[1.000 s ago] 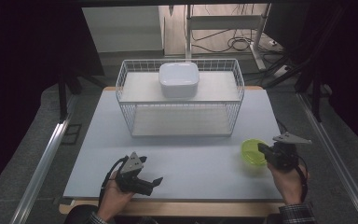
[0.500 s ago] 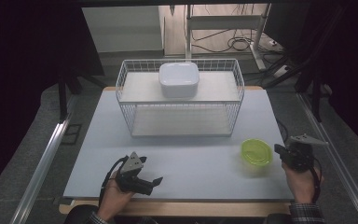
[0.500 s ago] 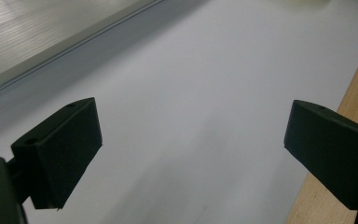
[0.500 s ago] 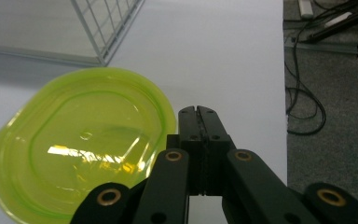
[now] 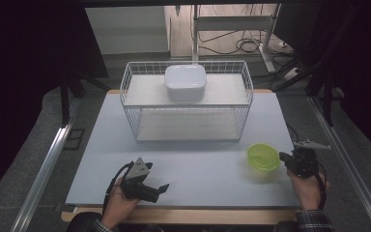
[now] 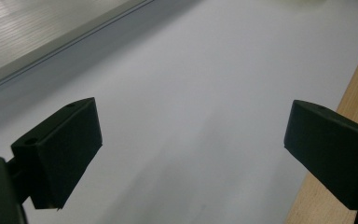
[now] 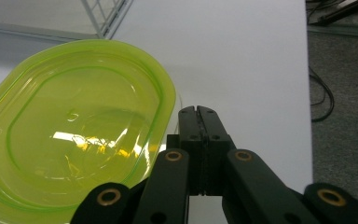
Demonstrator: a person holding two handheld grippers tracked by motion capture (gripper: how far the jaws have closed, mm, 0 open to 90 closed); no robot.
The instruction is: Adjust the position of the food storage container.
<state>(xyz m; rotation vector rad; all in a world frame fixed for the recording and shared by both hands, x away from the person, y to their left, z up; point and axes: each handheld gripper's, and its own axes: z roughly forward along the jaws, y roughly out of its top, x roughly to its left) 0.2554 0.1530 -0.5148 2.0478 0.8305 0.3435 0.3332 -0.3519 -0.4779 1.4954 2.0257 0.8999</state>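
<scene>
A translucent lime-green bowl (image 5: 263, 157) sits upright on the white tabletop at the right, and its inside looks bare (image 7: 74, 135). My right gripper (image 5: 284, 157) hovers just to the right of the bowl's rim. Its jaws are pressed together with nothing between them (image 7: 198, 109) and do not touch the bowl. My left gripper (image 5: 162, 187) rests low near the table's front edge at the left. It is open, its jaws spread wide over bare tabletop (image 6: 191, 154).
A white wire basket (image 5: 125, 92) stands at the back middle of the table, with a white square container (image 5: 185, 82) on its upper level. The table's wooden front edge (image 6: 354, 79) runs close to the left gripper. Cables lie on the floor beyond the right edge (image 7: 321, 98).
The right gripper has drawn away from the bowl's right rim, moving right and slightly down. The bowl stays in place. The left gripper has not moved.
</scene>
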